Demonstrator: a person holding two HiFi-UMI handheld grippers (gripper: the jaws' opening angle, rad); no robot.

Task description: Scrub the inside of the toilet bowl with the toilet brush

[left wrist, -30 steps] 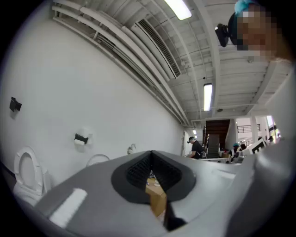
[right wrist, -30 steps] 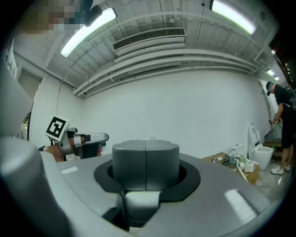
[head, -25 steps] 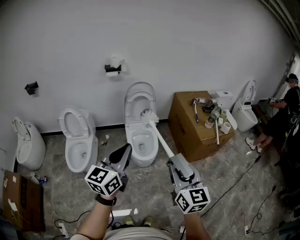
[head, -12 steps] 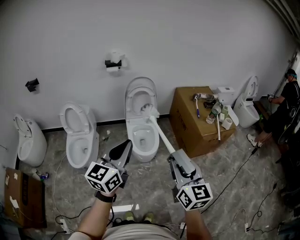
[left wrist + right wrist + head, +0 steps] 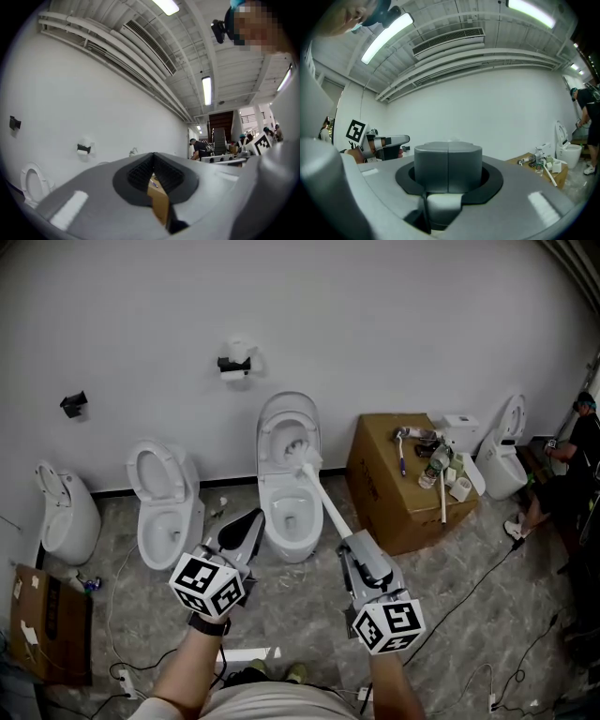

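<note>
Above the glossy white toilet [image 5: 281,542], my right gripper [image 5: 349,544] clamps the slim white handle of the toilet brush [image 5: 302,457], its round bristly head near the oval bowl's back rim. My left gripper [image 5: 251,519] pinches its ribbed tips together, empty.

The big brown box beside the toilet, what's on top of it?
A bottle, a blue-handled tool, small white containers and a long white stick sit on the cardboard box. Its inside is hidden.
</note>
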